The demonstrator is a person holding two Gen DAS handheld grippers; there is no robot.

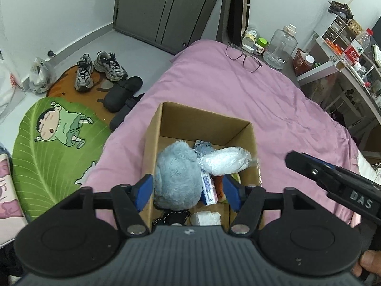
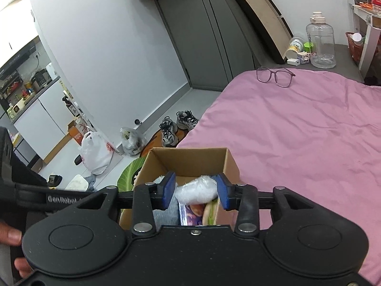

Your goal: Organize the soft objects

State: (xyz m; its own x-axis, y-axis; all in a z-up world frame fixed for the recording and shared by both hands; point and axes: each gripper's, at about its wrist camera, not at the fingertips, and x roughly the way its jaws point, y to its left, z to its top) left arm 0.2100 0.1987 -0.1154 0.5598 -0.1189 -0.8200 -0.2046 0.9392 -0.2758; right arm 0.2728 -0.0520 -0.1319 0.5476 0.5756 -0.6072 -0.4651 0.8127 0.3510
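Note:
An open cardboard box (image 1: 204, 119) stands on the pink bedspread (image 1: 238, 95). Inside lie a grey-blue plush toy (image 1: 176, 178), a white fluffy item in clear wrap (image 1: 223, 162), some printed packets and a white wad (image 1: 206, 218). My left gripper (image 1: 188, 193) hovers over the box, open, its blue pads on either side of the plush and packets without pressing them. My right gripper (image 2: 196, 191) is open just above the box (image 2: 188, 159). The white fluffy item (image 2: 196, 191) shows between its pads, lying loose on the pile. One of its fingers (image 1: 295, 162) shows right of the box.
Glasses (image 1: 243, 57) lie at the bed's far end. Beyond them stand a clear water jug (image 1: 279, 47) and small jars. On the floor to the left are sneakers (image 1: 100, 71), dark slippers, a green leaf mat (image 1: 52, 143) and plastic bags (image 2: 95, 152). Shelves stand at the right.

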